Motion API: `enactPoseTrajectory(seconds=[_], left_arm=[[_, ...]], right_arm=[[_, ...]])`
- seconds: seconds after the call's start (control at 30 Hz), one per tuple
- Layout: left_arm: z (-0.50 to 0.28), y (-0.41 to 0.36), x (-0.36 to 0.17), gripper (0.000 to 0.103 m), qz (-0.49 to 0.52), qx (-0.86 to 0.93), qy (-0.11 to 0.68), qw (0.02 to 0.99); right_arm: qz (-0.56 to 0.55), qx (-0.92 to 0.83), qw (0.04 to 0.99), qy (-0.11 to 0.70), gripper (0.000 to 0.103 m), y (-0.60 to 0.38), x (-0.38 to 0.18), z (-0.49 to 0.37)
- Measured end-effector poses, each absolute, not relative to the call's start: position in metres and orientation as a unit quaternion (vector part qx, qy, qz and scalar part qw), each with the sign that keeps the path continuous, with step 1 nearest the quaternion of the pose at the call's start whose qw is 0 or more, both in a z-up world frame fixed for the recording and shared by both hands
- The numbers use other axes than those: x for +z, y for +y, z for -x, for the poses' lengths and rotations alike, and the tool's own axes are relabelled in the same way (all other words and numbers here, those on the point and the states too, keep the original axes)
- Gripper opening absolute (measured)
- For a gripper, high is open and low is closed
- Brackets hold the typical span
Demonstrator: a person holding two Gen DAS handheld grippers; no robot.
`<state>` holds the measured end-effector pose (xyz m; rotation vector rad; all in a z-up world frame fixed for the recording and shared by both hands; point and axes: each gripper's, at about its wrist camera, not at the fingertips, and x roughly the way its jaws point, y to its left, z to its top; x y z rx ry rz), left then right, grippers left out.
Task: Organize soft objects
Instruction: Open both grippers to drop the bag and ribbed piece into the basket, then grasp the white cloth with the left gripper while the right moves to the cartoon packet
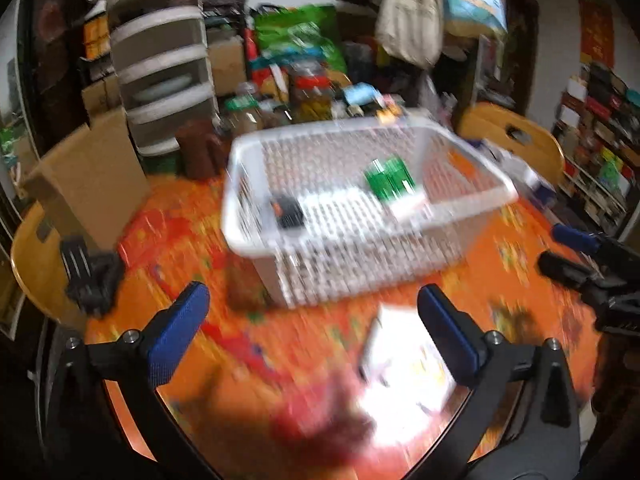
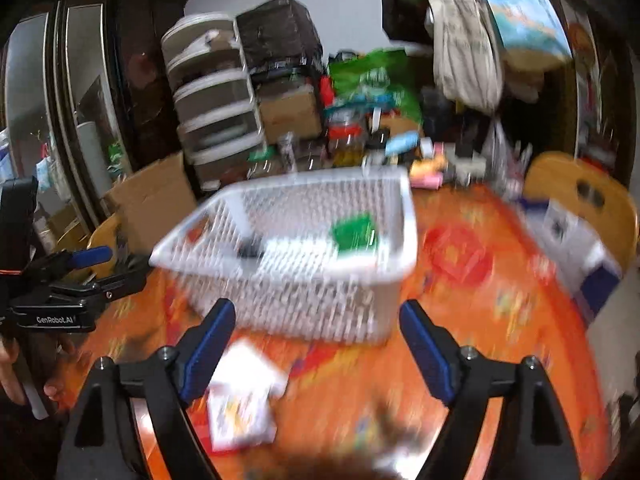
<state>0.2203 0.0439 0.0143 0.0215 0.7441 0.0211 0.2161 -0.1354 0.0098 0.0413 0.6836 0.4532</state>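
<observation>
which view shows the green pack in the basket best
The left wrist view: the green pack shows its top and side against the white basket wall. The right wrist view shows the same pack smaller, as a blurred green patch.

Blurred red object [image 1: 320, 416], identity unclear

My left wrist view looks forward and down between its fingers at the white basket [image 1: 360, 204], near ahead. My right wrist view faces the same basket [image 2: 296, 248] from its right. Both share the orange tablecloth [image 1: 192, 240] and each shows the other gripper at its edge.
</observation>
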Motion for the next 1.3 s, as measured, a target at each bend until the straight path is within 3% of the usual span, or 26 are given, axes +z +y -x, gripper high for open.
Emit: enactPoseTrajectory(seconds=[0.23, 0.8, 1.0, 1.3], left_arm=[[-0.217, 0.024, -0.051, 0.103, 0.019, -0.015, 0.43, 0.903], [-0.273, -0.009, -0.094, 0.102, 0.007, -0.036, 0.459, 0.887], [-0.277, -0.012, -0.1, 0.09, 0.006, -0.041, 0.461, 0.886], [-0.276, -0.022, -0.104, 0.041, 0.005, -0.048, 0.452, 0.891]], right_arm=[[-0.03, 0.234, 0.885, 0.401, 0.084, -0.129, -0.056, -0.171], [-0.056, 0.229, 0.88, 0.413, 0.084, -0.141, -0.064, -0.169], [-0.052, 0.229, 0.878, 0.417, 0.084, -0.139, -0.065, -0.172], [-0.04, 0.232, 0.874, 0.425, 0.084, -0.129, -0.067, -0.176]])
